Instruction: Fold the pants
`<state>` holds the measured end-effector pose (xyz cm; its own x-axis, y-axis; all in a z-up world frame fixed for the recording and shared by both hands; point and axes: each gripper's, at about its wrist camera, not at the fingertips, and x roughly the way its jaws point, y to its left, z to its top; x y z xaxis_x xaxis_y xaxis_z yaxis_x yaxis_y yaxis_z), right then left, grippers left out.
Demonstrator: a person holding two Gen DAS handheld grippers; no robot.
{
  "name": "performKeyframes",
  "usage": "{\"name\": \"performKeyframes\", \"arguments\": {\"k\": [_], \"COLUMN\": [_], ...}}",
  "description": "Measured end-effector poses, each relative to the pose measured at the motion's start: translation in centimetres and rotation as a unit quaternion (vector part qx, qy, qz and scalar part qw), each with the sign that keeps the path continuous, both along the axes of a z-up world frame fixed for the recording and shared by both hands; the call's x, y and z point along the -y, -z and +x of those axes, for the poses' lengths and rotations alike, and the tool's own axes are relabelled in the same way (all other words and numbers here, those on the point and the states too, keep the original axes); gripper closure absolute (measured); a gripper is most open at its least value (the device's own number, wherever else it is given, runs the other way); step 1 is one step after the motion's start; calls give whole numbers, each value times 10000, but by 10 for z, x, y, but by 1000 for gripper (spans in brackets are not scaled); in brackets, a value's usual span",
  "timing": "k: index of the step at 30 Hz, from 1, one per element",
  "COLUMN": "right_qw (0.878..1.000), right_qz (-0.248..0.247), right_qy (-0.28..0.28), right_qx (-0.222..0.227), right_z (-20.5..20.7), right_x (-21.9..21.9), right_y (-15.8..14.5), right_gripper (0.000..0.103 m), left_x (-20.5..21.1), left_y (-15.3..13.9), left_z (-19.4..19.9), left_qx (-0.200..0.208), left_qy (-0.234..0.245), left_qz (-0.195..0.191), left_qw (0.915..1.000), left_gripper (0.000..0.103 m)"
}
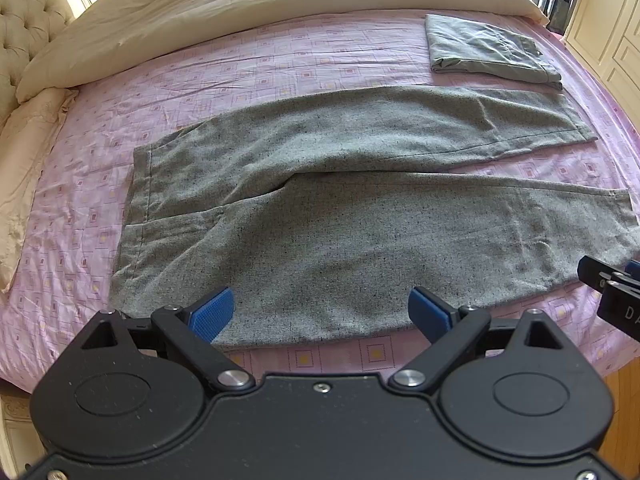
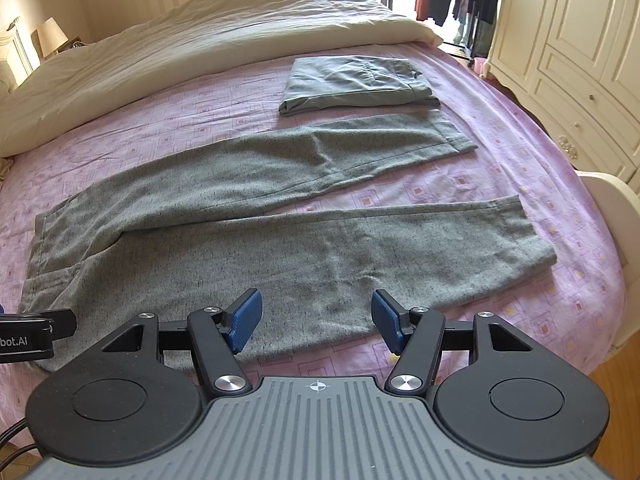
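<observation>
Grey flecked pants (image 1: 320, 216) lie flat on the pink bed sheet, waistband at the left, both legs spread apart toward the right; they also show in the right wrist view (image 2: 248, 232). My left gripper (image 1: 322, 314) is open and empty, hovering over the near leg's front edge near the waist end. My right gripper (image 2: 316, 320) is open and empty over the near leg's front edge, further toward the cuff. The right gripper's tip (image 1: 612, 284) shows at the left view's right edge, and the left gripper's body (image 2: 32, 334) at the right view's left edge.
A folded grey-green pair of pants (image 1: 488, 50) (image 2: 356, 84) lies behind the far leg's cuff. A cream duvet (image 1: 240, 12) covers the far half of the bed. A tufted headboard (image 1: 28, 20) is at left, white wardrobes (image 2: 580, 60) at right.
</observation>
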<state>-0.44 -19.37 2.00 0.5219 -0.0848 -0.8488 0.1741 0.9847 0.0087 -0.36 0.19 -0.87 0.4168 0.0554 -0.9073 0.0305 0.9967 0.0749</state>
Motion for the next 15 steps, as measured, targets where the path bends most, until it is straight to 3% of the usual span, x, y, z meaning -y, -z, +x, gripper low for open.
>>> {"name": "performKeyframes", "arguments": {"k": [15], "right_qw": [10000], "right_qz": [-2], "right_qy": [-78], "right_qx": [-19], "right_z": [3], "right_x": [-5], "right_y": [1], "right_gripper": [44], "left_x": [-2], "left_y": [0], "left_z": [2], "left_qx": [-34], "left_qy": [-22], "left_qz": [4], "left_qw": [10000], "left_gripper": [9]}}
